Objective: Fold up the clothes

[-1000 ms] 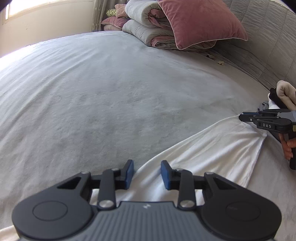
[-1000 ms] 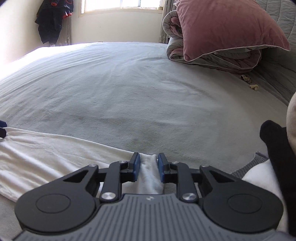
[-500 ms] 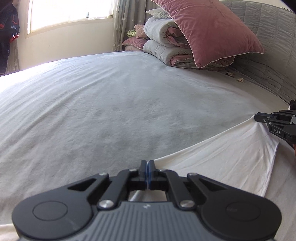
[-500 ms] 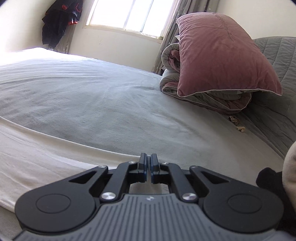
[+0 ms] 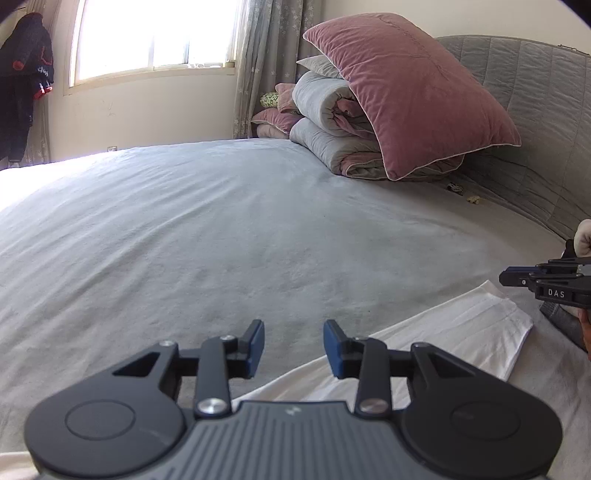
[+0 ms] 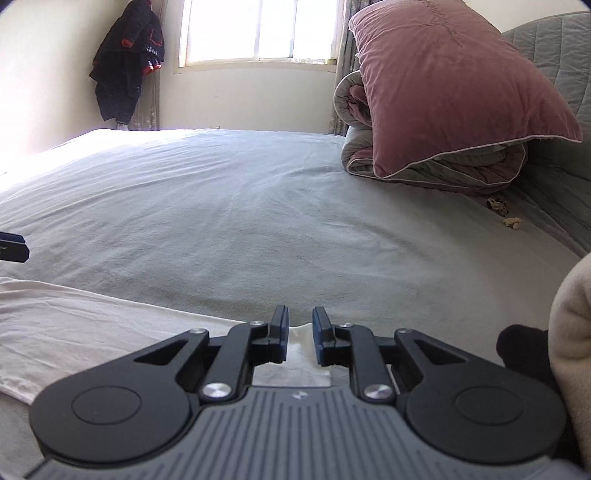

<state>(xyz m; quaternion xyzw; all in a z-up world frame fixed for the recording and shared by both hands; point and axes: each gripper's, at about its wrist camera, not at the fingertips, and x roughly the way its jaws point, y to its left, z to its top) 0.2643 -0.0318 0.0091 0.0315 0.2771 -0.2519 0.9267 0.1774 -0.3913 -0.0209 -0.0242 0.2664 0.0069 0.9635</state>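
The white garment [image 5: 454, 332] lies flat on the grey bedspread [image 5: 221, 229], a long folded strip along the lower right of the left wrist view and across the lower left of the right wrist view. Its far edge runs straight and one corner points toward the right edge of the frame, which suggests a fold just laid down and let go.

The left gripper [image 5: 293, 345] has its jaws opening, blue pads apart with only bedspread showing in the gap; the cloth's edge sits just under the right-hand finger, not pinched. The right gripper [image 6: 299, 334] is also opening, by a smaller gap. A bit of white cloth shows between and below its pads, but they do not appear to press on it. Both tools point gently downward over the same long edge, one at each end, likely so the fold lands evenly.

Beyond, a pink pillow [image 5: 410, 92] leans on a rolled duvet [image 5: 325, 125] against the padded headboard [image 5: 535, 110] at upper right. A dark jacket [image 6: 127, 62] hangs beside the window [image 6: 258, 29].
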